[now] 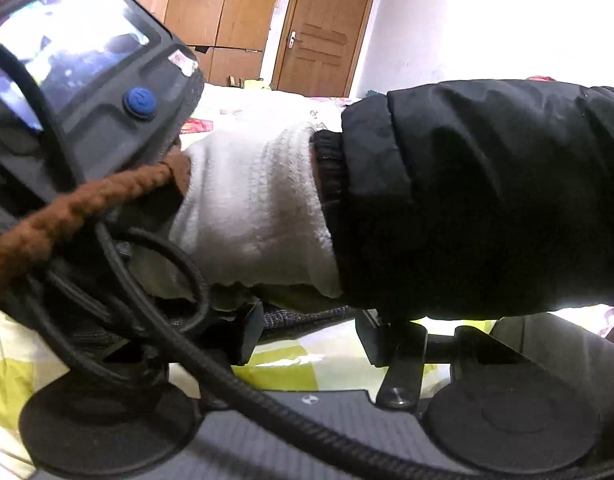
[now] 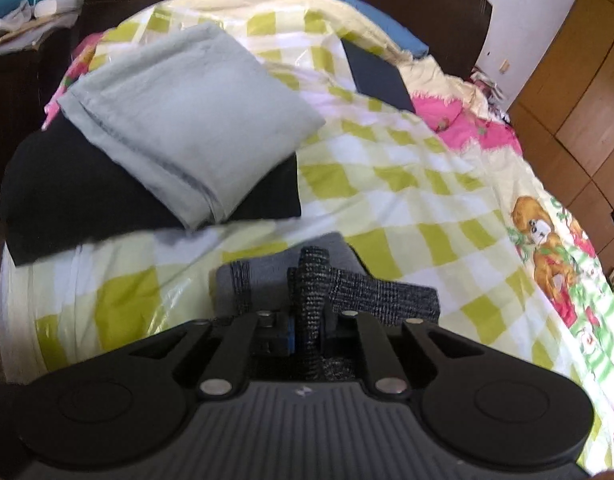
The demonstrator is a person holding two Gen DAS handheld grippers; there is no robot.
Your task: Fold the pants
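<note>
The pants are dark grey speckled fabric. In the right wrist view my right gripper is shut on a bunched fold of the pants, which hang over the checked bedspread. In the left wrist view my left gripper is open; a strip of the speckled pants shows between its fingers, touching unclear. The person's white-gloved hand and black sleeve, holding the other gripper body, fill most of that view and hide the rest of the pants.
A folded light grey garment lies on a folded black one at the bed's far left. A dark flat object and blue cloth lie near the headboard. Wardrobe to the right; door behind.
</note>
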